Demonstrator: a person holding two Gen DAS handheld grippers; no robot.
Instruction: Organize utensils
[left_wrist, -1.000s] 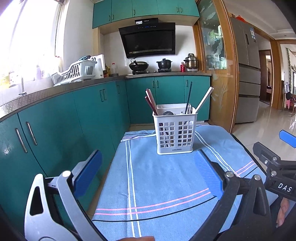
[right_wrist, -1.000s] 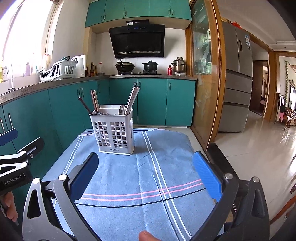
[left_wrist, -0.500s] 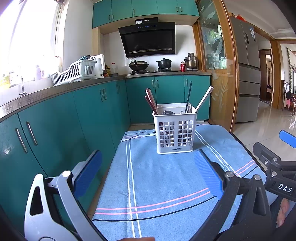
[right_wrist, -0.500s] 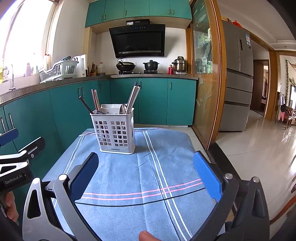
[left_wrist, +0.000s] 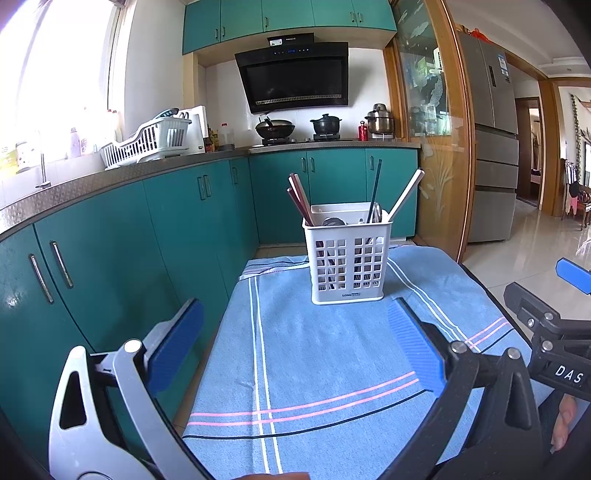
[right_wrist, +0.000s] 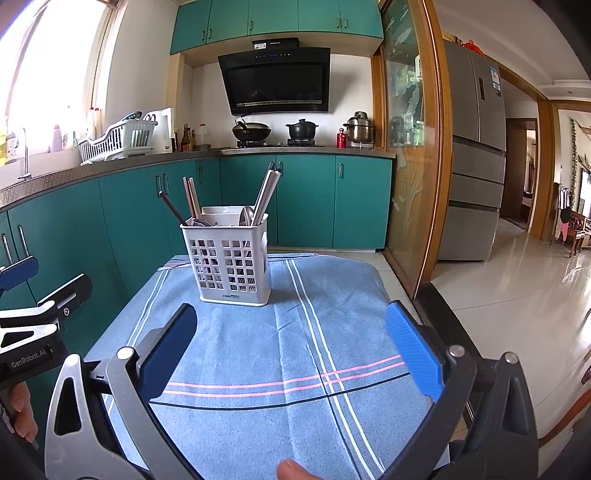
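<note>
Teal kitchen cabinets and a steel-edged counter run behind a surface covered by a blue striped cloth (left_wrist: 332, 369), and on it stands a white perforated utensil caddy (left_wrist: 349, 262), straight ahead of both sets of jaws and well beyond their tips. Left gripper (left_wrist: 295, 343) has its jaws wide apart and holding nothing; right gripper (right_wrist: 291, 343) likewise has its jaws spread and empty. Reddish-brown chopsticks (left_wrist: 297, 201) lean out toward the left jaw's side in the left wrist view, a dark chopstick (left_wrist: 375, 192) stands nearly upright, and a pale pair (left_wrist: 406, 194) tilts toward the right jaw's side; spoon-like metal pieces sit low inside, hard to make out. The sticks look thin, stiff, light and probably slick, so the best hold seems to be on the exposed upper shaft, squeezed squarely so they do not roll or slip. The caddy itself looks like light plastic and could tip or slide on the cloth if a stick drags on it. Readable writing: "DAS" on the right gripper's body, "GenRobot.AI" on the left one's, and a small label at the caddy's base that seems to begin "LONG".
</note>
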